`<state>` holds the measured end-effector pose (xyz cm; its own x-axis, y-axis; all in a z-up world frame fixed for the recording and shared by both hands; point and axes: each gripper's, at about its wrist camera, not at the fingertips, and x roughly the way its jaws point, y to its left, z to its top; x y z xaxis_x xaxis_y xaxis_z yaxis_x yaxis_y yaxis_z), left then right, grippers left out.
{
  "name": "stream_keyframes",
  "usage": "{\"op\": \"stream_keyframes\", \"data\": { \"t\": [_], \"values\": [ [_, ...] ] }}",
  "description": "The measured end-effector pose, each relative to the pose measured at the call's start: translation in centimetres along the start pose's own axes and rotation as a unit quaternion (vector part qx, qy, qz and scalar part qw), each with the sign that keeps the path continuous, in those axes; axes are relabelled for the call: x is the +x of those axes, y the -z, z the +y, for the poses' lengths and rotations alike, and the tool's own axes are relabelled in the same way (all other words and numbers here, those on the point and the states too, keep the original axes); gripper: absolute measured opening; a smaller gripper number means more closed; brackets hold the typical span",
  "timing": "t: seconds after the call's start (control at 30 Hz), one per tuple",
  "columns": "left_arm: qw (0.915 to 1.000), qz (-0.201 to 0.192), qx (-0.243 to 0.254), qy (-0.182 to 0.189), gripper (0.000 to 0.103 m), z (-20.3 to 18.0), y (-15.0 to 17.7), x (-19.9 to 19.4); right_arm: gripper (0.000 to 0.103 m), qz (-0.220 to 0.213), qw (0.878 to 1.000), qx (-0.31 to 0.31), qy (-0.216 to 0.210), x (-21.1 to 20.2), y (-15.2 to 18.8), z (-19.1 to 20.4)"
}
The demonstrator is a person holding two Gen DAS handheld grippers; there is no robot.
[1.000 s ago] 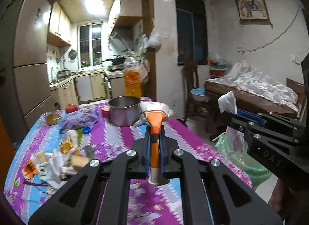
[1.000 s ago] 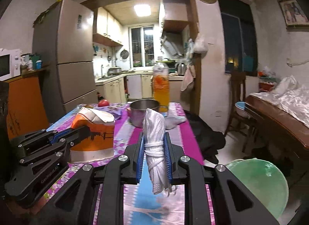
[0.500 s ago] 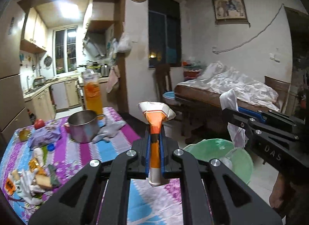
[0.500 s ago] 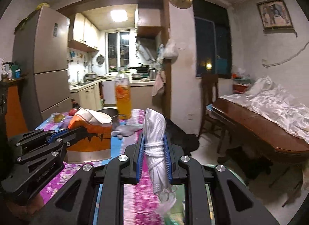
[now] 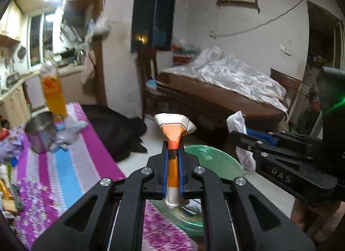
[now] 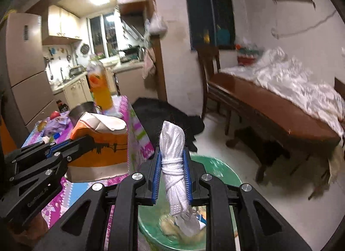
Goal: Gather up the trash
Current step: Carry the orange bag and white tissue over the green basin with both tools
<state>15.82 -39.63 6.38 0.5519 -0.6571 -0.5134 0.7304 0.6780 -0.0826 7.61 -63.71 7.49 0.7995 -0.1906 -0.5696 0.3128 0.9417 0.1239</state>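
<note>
While I hold over floor past surface [image 5: 71, 169] edge, green bin [image 6: 217, 171] sits below both tongs. Left tongs [image 5: 173, 171] clenched on orange-white carton [image 5: 174, 134]; right tongs [image 6: 171, 177] clenched on knotted white bag [image 6: 173, 154] above bin.

- table [image 5: 71, 173] with a loud pink, blue and white striped cloth: steel pot [image 5: 39, 131], tall orange drink bottle [image 5: 54, 93], crumpled grey rag [image 5: 69, 131]
- pale floor [image 6: 215, 138]: green bin [image 6: 217, 171], dark heap [image 6: 168, 117]
</note>
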Motion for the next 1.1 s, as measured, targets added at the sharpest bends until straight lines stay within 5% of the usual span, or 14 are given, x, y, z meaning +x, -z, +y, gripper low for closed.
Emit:
{"op": "stream_keyframes", "data": {
  "t": [0.33,1.1],
  "values": [
    [0.9968,0.074,-0.029,0.006,0.006,1.0,1.7,5.2,0.020,0.063,0.998,0.023,0.017,4.3,1.9,-4.9],
    [0.9949,0.097,-0.026,0.003,0.008,0.2,1.8,7.1,0.022,0.081,0.996,0.032,0.019,6.6,3.6,-4.7]
  ]
}}
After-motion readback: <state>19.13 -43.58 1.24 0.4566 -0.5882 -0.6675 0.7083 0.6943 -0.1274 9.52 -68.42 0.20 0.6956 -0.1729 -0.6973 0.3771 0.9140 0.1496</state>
